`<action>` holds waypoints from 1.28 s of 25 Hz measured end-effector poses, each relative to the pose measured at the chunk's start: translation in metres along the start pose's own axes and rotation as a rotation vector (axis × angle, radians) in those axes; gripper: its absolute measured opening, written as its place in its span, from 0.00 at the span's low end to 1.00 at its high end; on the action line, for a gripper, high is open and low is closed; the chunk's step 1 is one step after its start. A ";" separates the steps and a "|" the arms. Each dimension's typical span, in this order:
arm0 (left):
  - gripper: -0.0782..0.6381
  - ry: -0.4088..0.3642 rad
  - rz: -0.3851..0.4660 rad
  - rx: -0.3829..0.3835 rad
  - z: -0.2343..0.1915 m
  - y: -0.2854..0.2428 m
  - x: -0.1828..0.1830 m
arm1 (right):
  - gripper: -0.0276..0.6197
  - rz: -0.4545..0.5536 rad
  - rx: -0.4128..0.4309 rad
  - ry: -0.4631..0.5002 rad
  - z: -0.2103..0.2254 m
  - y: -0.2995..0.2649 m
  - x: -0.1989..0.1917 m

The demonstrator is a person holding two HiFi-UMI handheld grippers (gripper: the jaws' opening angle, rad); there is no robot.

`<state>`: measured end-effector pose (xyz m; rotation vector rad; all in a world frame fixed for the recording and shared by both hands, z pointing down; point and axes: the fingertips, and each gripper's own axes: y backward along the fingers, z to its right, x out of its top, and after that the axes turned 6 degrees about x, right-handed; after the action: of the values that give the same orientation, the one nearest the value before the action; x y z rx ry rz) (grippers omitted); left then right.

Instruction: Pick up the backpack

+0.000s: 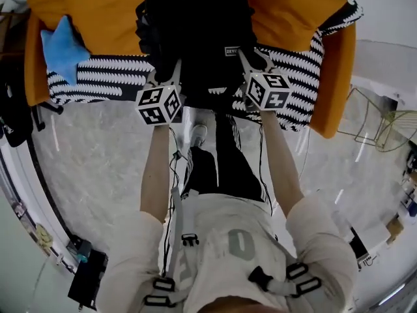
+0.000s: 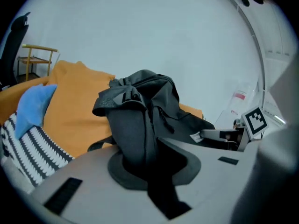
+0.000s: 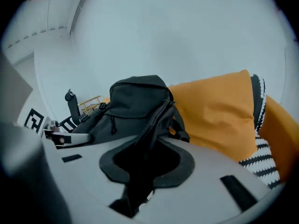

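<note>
The black backpack [image 1: 195, 31] is upright against the seat of an orange armchair [image 1: 91, 12], and I hold it from both sides. My left gripper [image 1: 174, 74] is shut on dark fabric at the pack's left side, and the pack's grey body [image 2: 140, 120] rises straight out of its jaws [image 2: 154, 160]. My right gripper [image 1: 247, 60] is shut on a shoulder strap [image 3: 156, 120] at the pack's right side, which runs down into its jaws [image 3: 145, 164]. The pack's bottom is hidden behind the grippers in all three views.
A black-and-white striped blanket [image 1: 104, 77] covers the seat front, with a blue cushion [image 1: 65, 44] at its left. A wire-frame chair [image 1: 384, 122] stands to the right, and dark gear [image 1: 88, 279] lies on the floor at lower left. The person's legs stand right in front of the armchair.
</note>
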<state>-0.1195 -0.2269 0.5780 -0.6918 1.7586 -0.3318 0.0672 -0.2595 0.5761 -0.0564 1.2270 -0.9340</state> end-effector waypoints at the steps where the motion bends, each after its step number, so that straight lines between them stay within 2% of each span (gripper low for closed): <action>1: 0.21 -0.002 0.020 -0.003 0.009 0.013 0.016 | 0.17 0.020 -0.005 0.016 -0.008 0.014 0.017; 5: 0.21 -0.036 0.134 -0.024 0.041 0.060 0.087 | 0.16 0.129 -0.024 0.098 -0.042 0.068 0.095; 8: 0.21 -0.091 0.212 -0.027 0.066 0.111 0.135 | 0.16 0.204 -0.038 0.154 -0.078 0.118 0.140; 11: 0.21 -0.174 0.310 0.003 0.086 0.164 0.183 | 0.16 0.298 -0.032 0.222 -0.115 0.160 0.183; 14: 0.21 -0.226 0.399 0.038 0.096 0.220 0.215 | 0.16 0.382 -0.013 0.290 -0.157 0.196 0.212; 20: 0.21 -0.323 0.539 0.028 0.115 0.288 0.238 | 0.16 0.505 0.021 0.347 -0.202 0.250 0.225; 25: 0.21 -0.356 0.609 0.040 0.117 0.345 0.239 | 0.17 0.563 0.037 0.355 -0.246 0.286 0.221; 32: 0.21 -0.363 0.646 0.030 0.117 0.361 0.239 | 0.17 0.599 0.032 0.358 -0.261 0.303 0.219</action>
<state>-0.1496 -0.0732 0.1580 -0.1215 1.5244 0.2001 0.0355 -0.0909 0.1543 0.4989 1.4421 -0.4436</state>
